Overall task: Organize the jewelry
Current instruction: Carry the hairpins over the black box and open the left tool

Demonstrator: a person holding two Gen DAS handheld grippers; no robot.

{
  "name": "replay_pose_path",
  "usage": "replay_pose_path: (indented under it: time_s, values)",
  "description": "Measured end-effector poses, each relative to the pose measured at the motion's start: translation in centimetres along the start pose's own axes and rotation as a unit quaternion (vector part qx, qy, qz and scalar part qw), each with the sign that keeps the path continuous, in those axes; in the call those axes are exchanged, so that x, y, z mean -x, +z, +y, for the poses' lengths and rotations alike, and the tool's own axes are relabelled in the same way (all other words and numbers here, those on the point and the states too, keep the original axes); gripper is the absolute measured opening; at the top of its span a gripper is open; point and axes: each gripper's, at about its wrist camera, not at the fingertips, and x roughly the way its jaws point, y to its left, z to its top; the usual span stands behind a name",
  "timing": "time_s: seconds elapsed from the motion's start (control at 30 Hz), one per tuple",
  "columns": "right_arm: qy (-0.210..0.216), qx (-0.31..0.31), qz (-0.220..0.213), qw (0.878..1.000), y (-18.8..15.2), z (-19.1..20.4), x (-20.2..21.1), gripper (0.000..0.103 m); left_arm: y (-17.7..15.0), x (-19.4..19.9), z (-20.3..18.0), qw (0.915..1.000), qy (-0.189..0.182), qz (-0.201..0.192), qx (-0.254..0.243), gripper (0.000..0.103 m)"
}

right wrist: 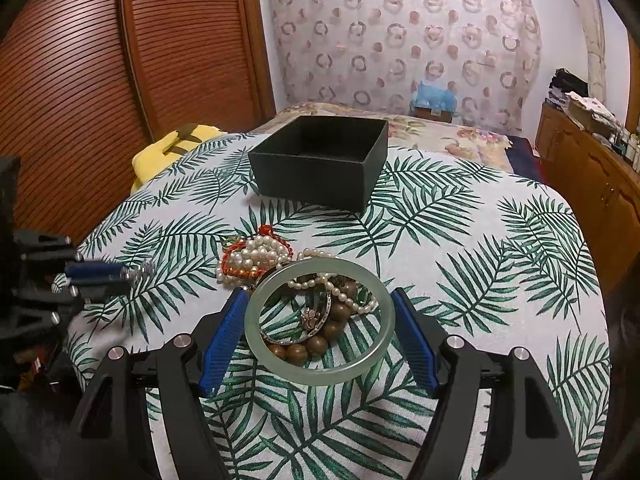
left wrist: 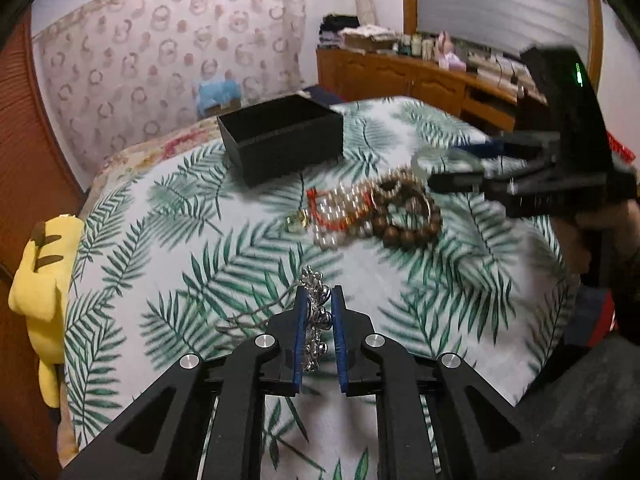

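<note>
Right now the left gripper [left wrist: 319,300] is closed narrow on a silver ornament [left wrist: 316,320], its blue pads pressed to either side of the piece, and a thin silver chain [left wrist: 256,314] trails from it toward 9 o'clock over the leaf-print cloth [left wrist: 180,248]. Ahead of it, at about 1 o'clock, lies the jewelry pile [left wrist: 360,212]: pearl strands mixed with red-orange beads, and a brown wooden bead bracelet [left wrist: 408,220] on its right side. A black open box [left wrist: 280,136] stands beyond the pile at 11 o'clock, apart from it. The right gripper [right wrist: 319,320] is spread wide around a pale green jade bangle [right wrist: 320,318], with a blue pad touching the ring at 9 o'clock and at 3 o'clock; the bangle sits over the near edge of the pile, and pearls [right wrist: 260,256] show just beyond it at 11 o'clock. A yellow plush toy [right wrist: 172,152] lies at the cloth's far left edge.
</note>
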Motion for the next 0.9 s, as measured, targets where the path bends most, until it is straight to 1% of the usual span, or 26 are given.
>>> replay_pose_path:
  time_s: [0.17, 0.53, 0.73, 0.9]
  values:
    - [-0.001, 0.003, 0.001, 1.000, 0.8, -0.6, -0.6, 0.074, 2.4, 0.0, 1.2, 0.9995, -0.005, -0.027, 0.017, 0.009]
    - [0.002, 0.002, -0.004, 1.000, 3.6, -2.3, -1.5, 0.074, 8.3, -0.5, 3.7, 0.9973, -0.007, -0.064, 0.035, 0.008]
    - [0.004, 0.004, -0.009, 1.000, 5.6, -3.6, -2.0, 0.074, 12.7, -0.8, 4.9, 0.9952, -0.006, -0.091, 0.036, 0.008]
    - [0.006, 0.005, -0.016, 1.000, 7.5, -4.7, -2.7, 0.075, 16.4, -2.8, 5.9, 0.9943, -0.003, -0.100, 0.037, 0.008]
